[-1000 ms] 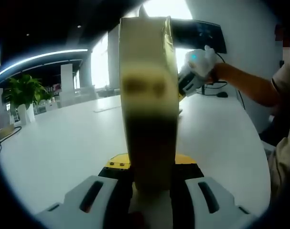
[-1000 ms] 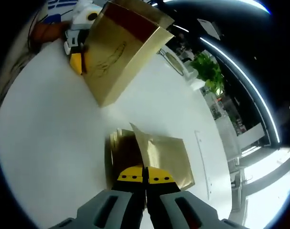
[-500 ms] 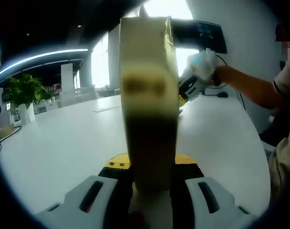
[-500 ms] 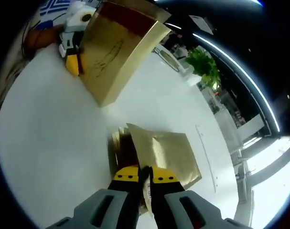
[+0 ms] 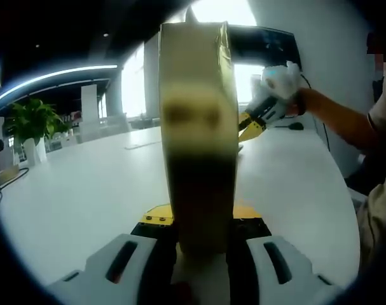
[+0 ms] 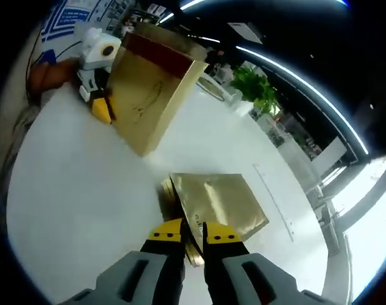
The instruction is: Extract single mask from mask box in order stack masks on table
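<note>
Potted plant (image 5: 30, 124) near the white table's (image 5: 84, 190) far edge; dark monitor (image 5: 262, 44) behind; ceiling light strip (image 6: 301, 82).

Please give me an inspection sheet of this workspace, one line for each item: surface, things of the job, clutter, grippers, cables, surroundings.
Surface: white table, mostly bare.
Job's things: gold mask box stands upright; a stack of gold mask packets lies flat on the table.
Clutter: nothing seen near the stack.
Grippers: left gripper is shut on the mask box's edge; right gripper hovers over the stack's near edge, jaws slightly apart, nothing between them.
Cables: a dark cable lies on the table's far end.
Surroundings: potted plant, dark monitor, ceiling light strips, bright windows.
</note>
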